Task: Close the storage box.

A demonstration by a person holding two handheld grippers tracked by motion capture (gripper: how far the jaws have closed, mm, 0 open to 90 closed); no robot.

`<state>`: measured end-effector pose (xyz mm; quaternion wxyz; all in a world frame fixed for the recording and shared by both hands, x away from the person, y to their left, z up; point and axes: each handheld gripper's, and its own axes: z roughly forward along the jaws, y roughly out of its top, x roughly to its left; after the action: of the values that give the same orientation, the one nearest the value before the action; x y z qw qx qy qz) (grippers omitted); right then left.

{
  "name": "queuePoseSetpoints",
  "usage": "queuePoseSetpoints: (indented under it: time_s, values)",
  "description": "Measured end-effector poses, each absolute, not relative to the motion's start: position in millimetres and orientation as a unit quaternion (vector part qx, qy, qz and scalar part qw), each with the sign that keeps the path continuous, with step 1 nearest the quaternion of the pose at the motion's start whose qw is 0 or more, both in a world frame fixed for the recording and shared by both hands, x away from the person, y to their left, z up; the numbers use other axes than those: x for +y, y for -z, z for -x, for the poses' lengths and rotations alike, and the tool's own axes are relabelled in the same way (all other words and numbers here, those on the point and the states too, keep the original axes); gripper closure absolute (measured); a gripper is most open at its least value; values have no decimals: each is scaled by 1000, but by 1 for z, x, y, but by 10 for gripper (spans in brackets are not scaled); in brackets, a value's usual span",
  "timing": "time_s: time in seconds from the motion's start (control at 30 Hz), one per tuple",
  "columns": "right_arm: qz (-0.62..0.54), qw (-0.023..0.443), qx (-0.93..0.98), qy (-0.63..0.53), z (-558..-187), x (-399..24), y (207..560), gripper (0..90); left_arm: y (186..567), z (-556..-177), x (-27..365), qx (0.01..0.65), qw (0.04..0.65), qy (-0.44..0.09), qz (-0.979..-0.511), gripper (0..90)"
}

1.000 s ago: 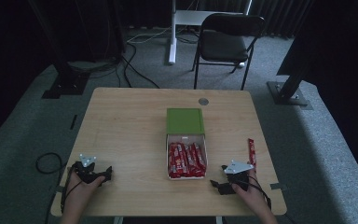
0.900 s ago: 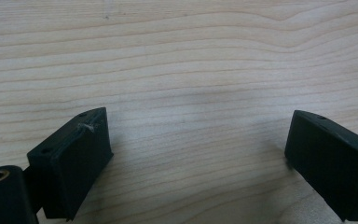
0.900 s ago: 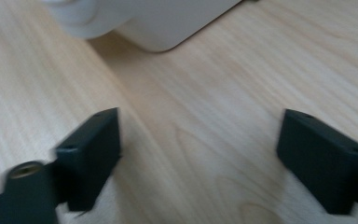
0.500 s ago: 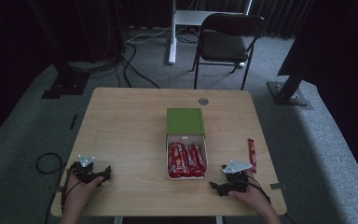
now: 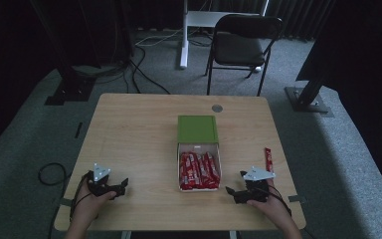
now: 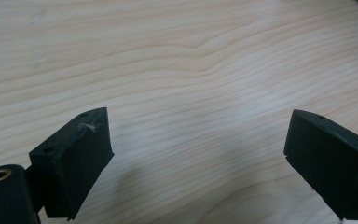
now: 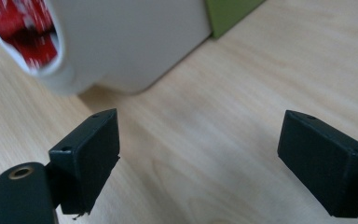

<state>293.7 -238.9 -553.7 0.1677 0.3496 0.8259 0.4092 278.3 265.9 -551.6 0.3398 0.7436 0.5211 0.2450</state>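
A white box point(image 5: 199, 148) with several red wrapped bars point(image 5: 198, 170) in it sits mid-table, and its green lid point(image 5: 197, 129) lies against its far end. One loose red bar point(image 5: 267, 159) lies to the right of the box. My right gripper point(image 5: 235, 183) rests on the table right of the box and points at it. It is open; its jaws have just been opening wide and easing back a little, with nothing between them. In the right gripper view the box wall point(image 7: 130, 42) and red bars point(image 7: 37, 32) lie just beyond my right gripper point(image 7: 198, 149). My left gripper point(image 5: 124, 185) rests open at the near left over bare wood point(image 6: 196, 70).
The wooden table point(image 5: 129, 134) has a round grommet point(image 5: 217, 108) near its far edge. A folding chair point(image 5: 243, 45) and stand bases with cables are on the carpet beyond. The near table edge is close behind both hands.
The right gripper's jaws have spread a little wider. Both hands stay about where they were, and the box and bars have not moved.
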Motion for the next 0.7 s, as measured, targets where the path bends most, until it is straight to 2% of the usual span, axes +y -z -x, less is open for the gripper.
queuePoseSetpoints:
  time_s: [0.2, 0.7]
  values:
    - [-348, 173, 818, -425, -293, -241, 544, 125, 549, -278, 249, 499, 358, -222, -757, 81]
    - [-340, 159, 799, -470, -294, -234, 529, 127, 532, -274, 202, 410, 419, -212, -782, 81]
